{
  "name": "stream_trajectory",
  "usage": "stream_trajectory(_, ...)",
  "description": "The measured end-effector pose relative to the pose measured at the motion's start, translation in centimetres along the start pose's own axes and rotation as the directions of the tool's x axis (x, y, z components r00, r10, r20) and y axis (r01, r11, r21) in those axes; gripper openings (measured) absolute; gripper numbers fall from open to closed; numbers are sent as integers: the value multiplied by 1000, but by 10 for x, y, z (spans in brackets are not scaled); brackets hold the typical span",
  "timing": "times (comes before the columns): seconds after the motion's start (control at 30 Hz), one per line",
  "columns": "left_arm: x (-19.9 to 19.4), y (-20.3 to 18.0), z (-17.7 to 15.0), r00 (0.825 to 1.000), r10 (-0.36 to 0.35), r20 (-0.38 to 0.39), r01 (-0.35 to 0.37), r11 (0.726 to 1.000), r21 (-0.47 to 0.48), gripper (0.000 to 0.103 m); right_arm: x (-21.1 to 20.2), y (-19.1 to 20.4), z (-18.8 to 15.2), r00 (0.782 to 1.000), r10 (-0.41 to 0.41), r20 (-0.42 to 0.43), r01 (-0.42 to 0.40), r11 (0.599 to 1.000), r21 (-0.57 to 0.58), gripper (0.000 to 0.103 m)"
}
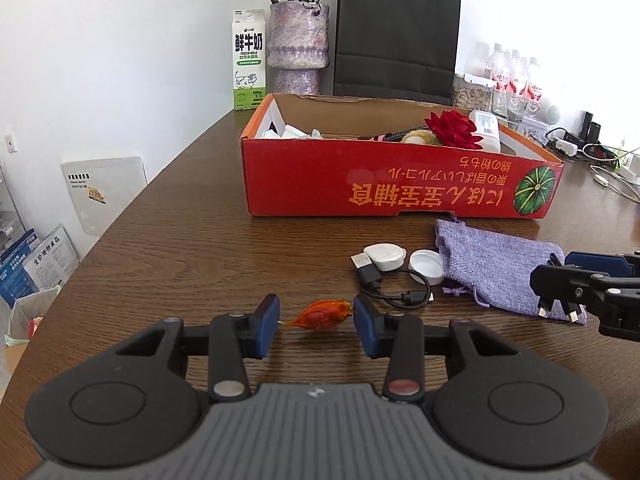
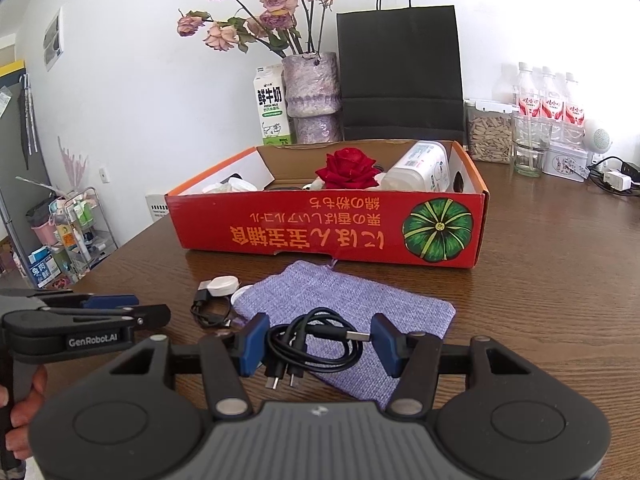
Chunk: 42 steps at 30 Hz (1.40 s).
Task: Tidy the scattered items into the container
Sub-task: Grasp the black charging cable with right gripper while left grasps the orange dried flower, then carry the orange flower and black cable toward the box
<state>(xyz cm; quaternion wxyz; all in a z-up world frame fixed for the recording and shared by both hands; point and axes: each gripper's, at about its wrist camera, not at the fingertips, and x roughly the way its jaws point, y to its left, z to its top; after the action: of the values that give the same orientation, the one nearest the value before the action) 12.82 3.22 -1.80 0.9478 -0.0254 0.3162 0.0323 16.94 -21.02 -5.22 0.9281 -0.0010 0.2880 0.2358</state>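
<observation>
Our left tongs [image 1: 316, 314] are wide open, with a small orange dried fruit [image 1: 326, 314] lying on the tabletop [image 1: 180, 240] right between the two pads. It looks like one pad just touches it, but we do not hold it yet. Our right tongs [image 2: 316, 344] are open wide too. A coiled black cable [image 2: 312, 344] sits between them, on top of a purple cloth bag [image 2: 360, 296]. We are not squeezing it yet.

Near the bag lie a white round charger [image 1: 384, 256] with its own black cord [image 1: 384, 286], and a white cap [image 1: 428, 266]. All of these are out on the tabletop, just in front of the red box [image 2: 320, 228].

Inside the red box we see a red rose [image 2: 348, 168], a white bottle [image 2: 420, 168] lying on its side, and some white things at the left end. We think the job is about half done. The fruit, cable, bag, charger and cap are left to put away.
</observation>
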Motion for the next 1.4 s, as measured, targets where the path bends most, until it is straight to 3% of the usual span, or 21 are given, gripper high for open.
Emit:
stream_trajectory(0.43, -7, 3, 8, 999, -1, 42, 1, 1000, -5, 41, 4, 4, 8, 1000, 7, 9, -7, 1000, -13, 55)
stream_trajectory(0.57, -14, 2, 21, 996, 0, 92, -1, 1000, 3, 41, 2, 6, 16, 999, 8, 32, -7, 1000, -25, 55)
stream_trajectory(0.77, -25, -7, 57, 977, -7, 214, 1, 1000, 28, 41, 1, 8, 48, 993, 7, 120, 0, 999, -54, 55)
stream_trajectory(1.0, -17, -19, 110, 942, -12, 336, 7, 1000, 16, 41, 12, 7, 99, 973, -9, 230, 22, 998, -55, 55)
stream_trajectory(1.23, 13, -26, 158, 928, -9, 373, 8, 1000, 4, 41, 38, 1, 150, 956, -23, 293, 36, 999, -38, 55)
stream_trajectory(1.4, 46, -30, 185, 931, 13, 364, -9, 1000, -14, 41, 62, -6, 172, 952, -27, 304, 31, 999, -10, 55)
